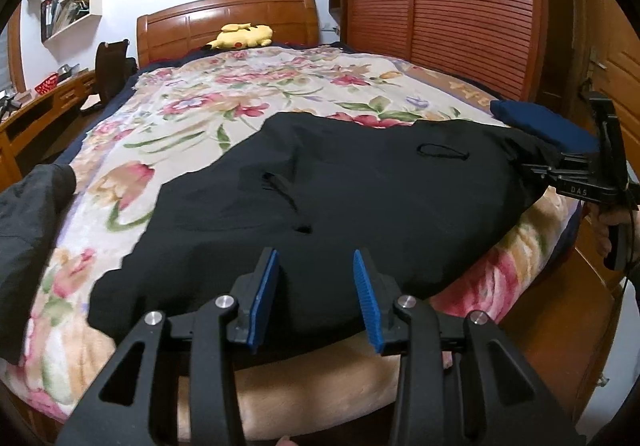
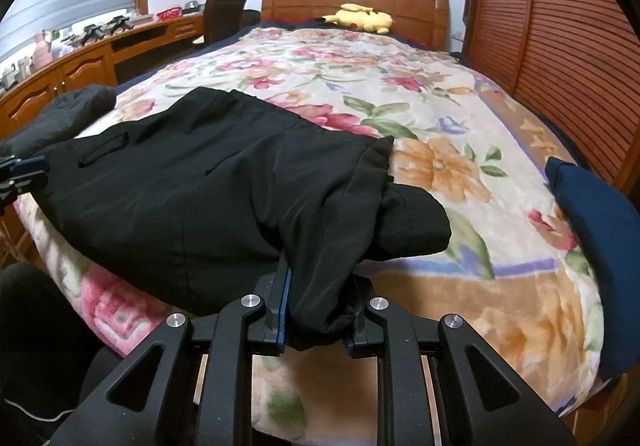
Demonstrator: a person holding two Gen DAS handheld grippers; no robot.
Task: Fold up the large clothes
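A large black garment (image 1: 340, 198) lies spread near the foot of the bed on a floral blanket (image 1: 248, 86); it also shows in the right wrist view (image 2: 208, 186). My left gripper (image 1: 316, 266) is open, its blue pads just over the garment's near edge, gripping nothing. My right gripper (image 2: 320, 286) is shut on a bunched end of the black garment at the bed's edge. The right gripper also shows at the far right of the left wrist view (image 1: 552, 166), clamped on the cloth. The left gripper's fingertips (image 2: 24, 166) show at the left edge of the right wrist view.
A folded navy cloth (image 1: 548, 126) lies at the bed's right edge, also in the right wrist view (image 2: 592, 230). A dark grey garment (image 1: 28, 214) lies at the left. A yellow plush toy (image 1: 244, 36) sits by the headboard. A wooden wardrobe (image 1: 440, 6) stands right, a desk (image 2: 80, 58) left.
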